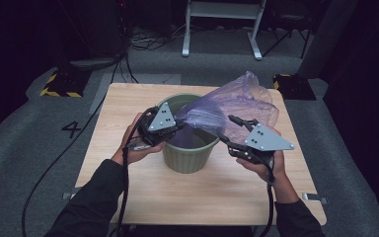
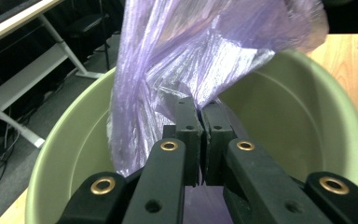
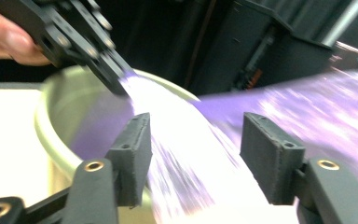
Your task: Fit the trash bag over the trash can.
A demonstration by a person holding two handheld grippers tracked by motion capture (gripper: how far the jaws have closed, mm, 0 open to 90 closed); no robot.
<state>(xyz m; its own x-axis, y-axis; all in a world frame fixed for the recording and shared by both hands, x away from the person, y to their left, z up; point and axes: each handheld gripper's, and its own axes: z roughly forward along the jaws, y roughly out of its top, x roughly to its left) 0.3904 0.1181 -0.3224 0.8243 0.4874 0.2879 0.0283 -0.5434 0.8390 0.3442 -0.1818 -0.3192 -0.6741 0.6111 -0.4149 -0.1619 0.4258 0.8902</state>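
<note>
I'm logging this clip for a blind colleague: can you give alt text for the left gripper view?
The left hand-held gripper is shut on a fold of a thin purple bag, holding it over the open mouth of a green bin. The bag rises from the jaws and fills the upper frame; a wooden table shows at right.

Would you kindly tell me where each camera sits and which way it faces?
High view: above the person's side, looking forward and down on the table; both forearms show.
Left gripper view: on the left gripper, jaws clamping the purple plastic bag.
Right gripper view: on the right gripper, jaws apart around the bag.
All share the green bucket.
</note>
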